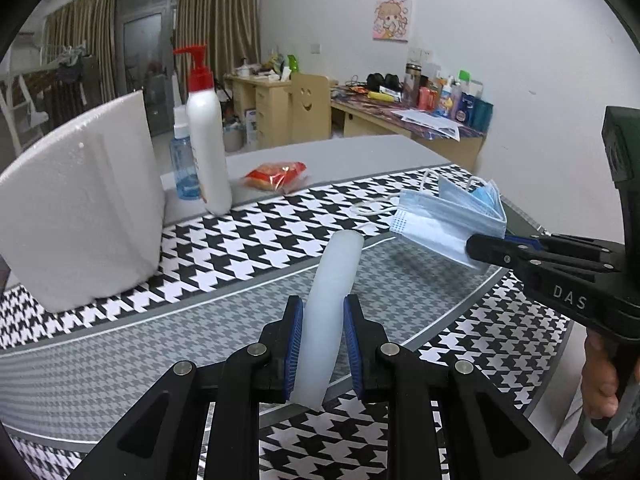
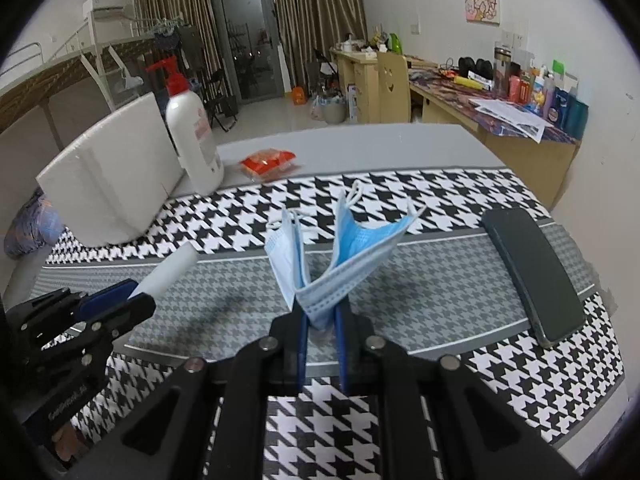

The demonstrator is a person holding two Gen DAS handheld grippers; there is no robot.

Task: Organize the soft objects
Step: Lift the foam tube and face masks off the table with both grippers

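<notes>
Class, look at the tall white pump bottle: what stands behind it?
Behind the white pump bottle stands a small blue bottle, partly covered in the left view and fully hidden in the right.

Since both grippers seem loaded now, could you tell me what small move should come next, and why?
Probably carry both loads toward the white foam box. The left gripper is shut on a white foam cylinder, and the right gripper on a bunch of blue face masks, both apparently lifted off the houndstooth mat, so neither needs regrasping.
</notes>
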